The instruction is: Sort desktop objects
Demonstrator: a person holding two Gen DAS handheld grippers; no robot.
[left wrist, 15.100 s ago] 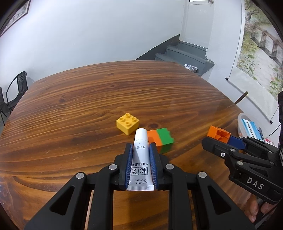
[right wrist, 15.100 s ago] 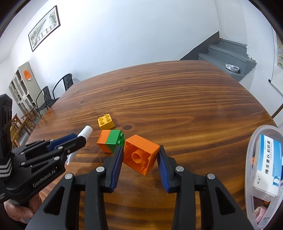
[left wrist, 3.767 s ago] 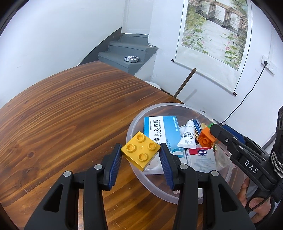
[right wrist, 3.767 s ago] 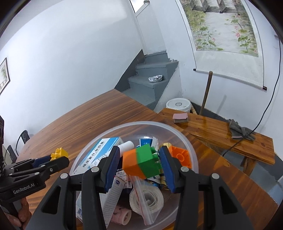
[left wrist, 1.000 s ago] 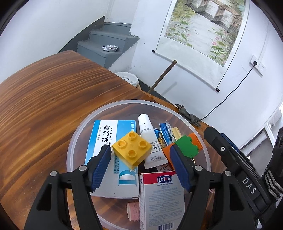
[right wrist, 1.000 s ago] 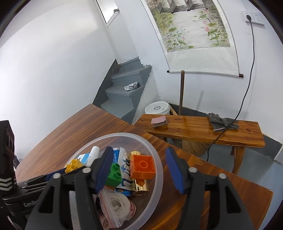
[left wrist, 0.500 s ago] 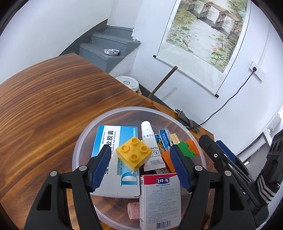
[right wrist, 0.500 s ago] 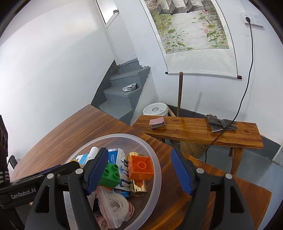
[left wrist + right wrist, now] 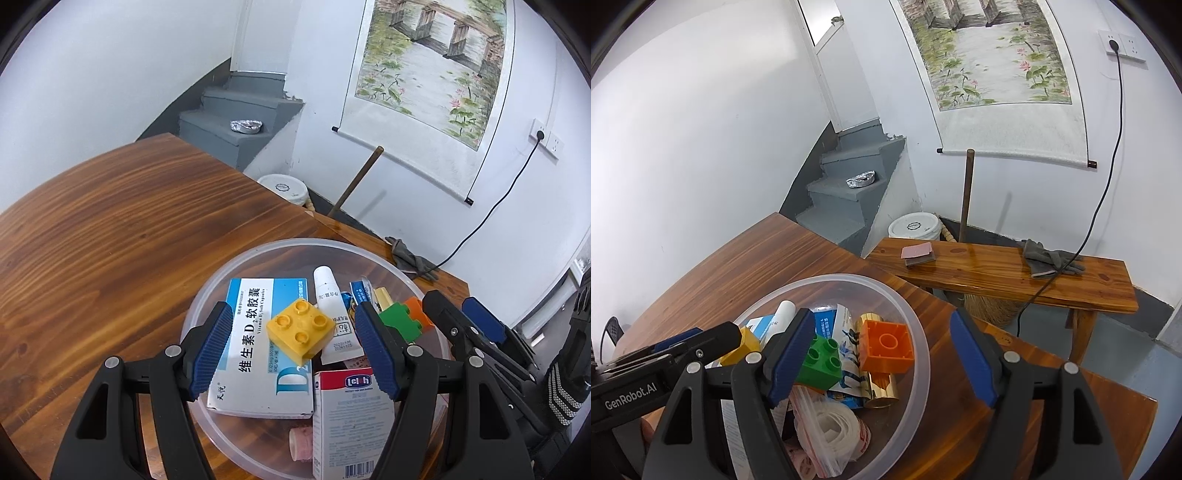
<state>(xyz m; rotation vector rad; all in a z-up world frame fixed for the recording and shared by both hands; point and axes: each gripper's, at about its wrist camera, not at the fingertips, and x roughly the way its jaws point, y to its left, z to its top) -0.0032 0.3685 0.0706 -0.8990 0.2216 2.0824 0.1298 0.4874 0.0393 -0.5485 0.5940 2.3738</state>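
Since a second ago our yellow brick (image 9: 300,331) has dropped onto the blue box (image 9: 258,350) inside the clear bowl (image 9: 236,266) on the counter (image 9: 110,240). Left claw (image 9: 295,350) and right claw (image 9: 879,354) hang spread, empty; we should lift straight up, clear of the rim.

yellow brick (image 9: 301,332) | released into bowl (image 9: 207,295) (on blue box) | left gripper (image 9: 295,347) now spread
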